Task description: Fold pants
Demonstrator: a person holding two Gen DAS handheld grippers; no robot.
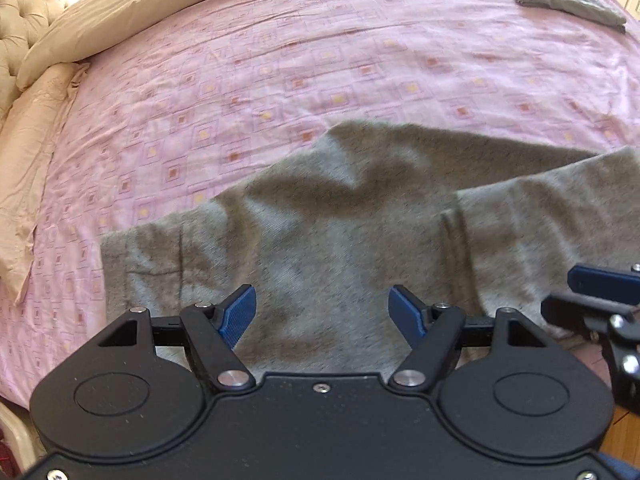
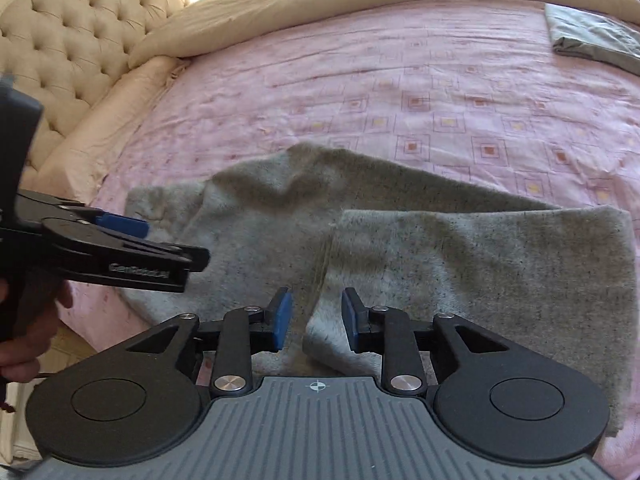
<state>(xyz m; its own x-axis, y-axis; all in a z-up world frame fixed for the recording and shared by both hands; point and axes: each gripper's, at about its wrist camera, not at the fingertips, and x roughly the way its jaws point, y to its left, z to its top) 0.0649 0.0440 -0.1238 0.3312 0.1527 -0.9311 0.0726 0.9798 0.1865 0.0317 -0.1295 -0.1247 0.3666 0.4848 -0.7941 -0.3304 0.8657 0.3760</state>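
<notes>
Along the bed's (image 1: 360, 60) near edge lie the pants (image 1: 340, 216), one leg doubled over; left gripper (image 1: 322, 312) wide, right gripper (image 2: 316, 316) narrower, both empty, probably poised to pinch its near hem.

- The gray pants (image 1: 340, 232) run off the right edge in the left wrist view.
- The near part of the pants hides under both grippers.
- The folded gray cloth (image 2: 596, 36) is cut off at the right edge.

Both wrist views low, facing headboard, seemingly sharing pants (image 1: 340, 220)
</notes>
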